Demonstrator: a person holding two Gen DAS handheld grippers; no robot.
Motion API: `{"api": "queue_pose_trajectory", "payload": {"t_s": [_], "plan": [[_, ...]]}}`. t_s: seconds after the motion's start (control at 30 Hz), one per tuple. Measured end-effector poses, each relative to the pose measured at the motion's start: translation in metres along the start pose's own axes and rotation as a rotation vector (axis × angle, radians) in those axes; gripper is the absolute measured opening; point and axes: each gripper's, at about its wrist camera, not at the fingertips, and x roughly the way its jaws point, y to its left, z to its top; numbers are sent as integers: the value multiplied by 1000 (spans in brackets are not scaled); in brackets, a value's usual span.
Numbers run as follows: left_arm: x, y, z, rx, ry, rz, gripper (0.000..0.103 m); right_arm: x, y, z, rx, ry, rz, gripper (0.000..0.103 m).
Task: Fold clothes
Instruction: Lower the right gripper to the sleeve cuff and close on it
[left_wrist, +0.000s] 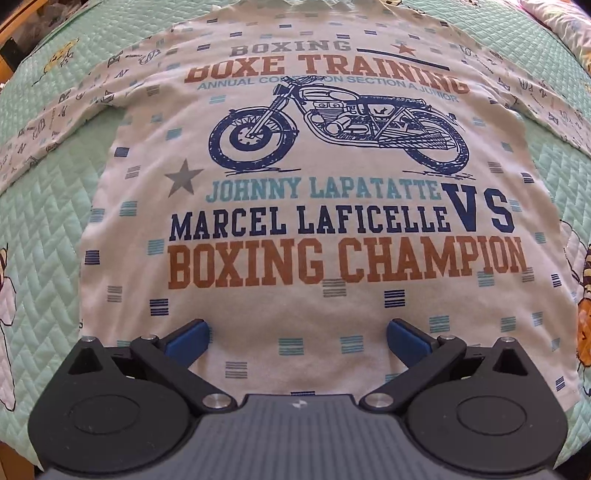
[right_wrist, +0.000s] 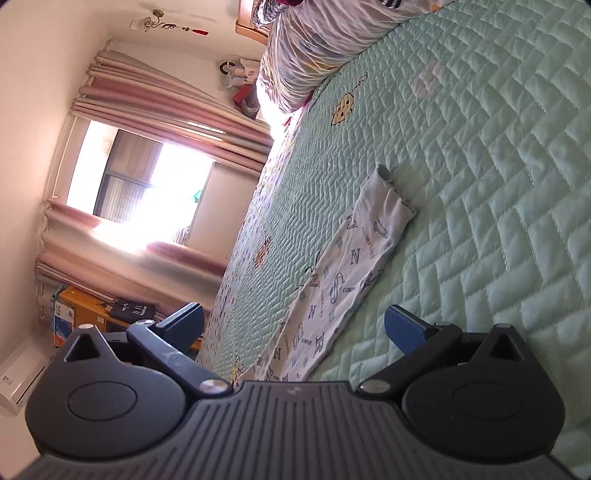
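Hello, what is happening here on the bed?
A person is about to fold a white long-sleeved shirt with a motorcycle print, spread flat on a green quilted bedspread. The left gripper hovers open over its hem. The right gripper, also open, points along one letter-printed sleeve. Nothing is gripped yet.

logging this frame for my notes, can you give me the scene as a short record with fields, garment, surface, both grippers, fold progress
garment: long-sleeved shirt, front up, motorcycle print and "BOXING CHAMPION" lettering
layout: body spread flat, sleeve stretched out to the side
surface: green quilted bedspread
left gripper: open, over the shirt's lower part, holding nothing
right gripper: open, aimed along the letter-printed sleeve, holding nothing
fold progress: none visible yet
background: window with pink curtains
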Motion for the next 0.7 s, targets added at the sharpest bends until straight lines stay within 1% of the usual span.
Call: {"api": "queue_pose_trajectory", "payload": {"t_s": [0.1, 0.23, 0.4, 0.5, 0.63, 0.67, 0.7], "plan": [[1, 0, 1, 5, 6, -7, 103, 13, -5, 13, 18, -14, -9, 103], [2, 5, 0, 2, 4, -31, 103, 31, -5, 24, -2, -12, -72, 103], [2, 4, -1, 11, -3, -27, 103, 52, -4, 36, -29, -10, -151, 103], [2, 5, -3, 17, -9, -33, 103, 62, -2, 41, -43, -31, -170, 103], [1, 5, -5, 26, -20, -42, 103, 72, 4, 42, -100, -39, -202, 103], [1, 5, -6, 29, -22, -44, 103, 72, 5, 42, -111, -45, -216, 97], [1, 5, -7, 33, -24, -46, 103, 72, 5, 42, -122, -51, -231, 88]]}}
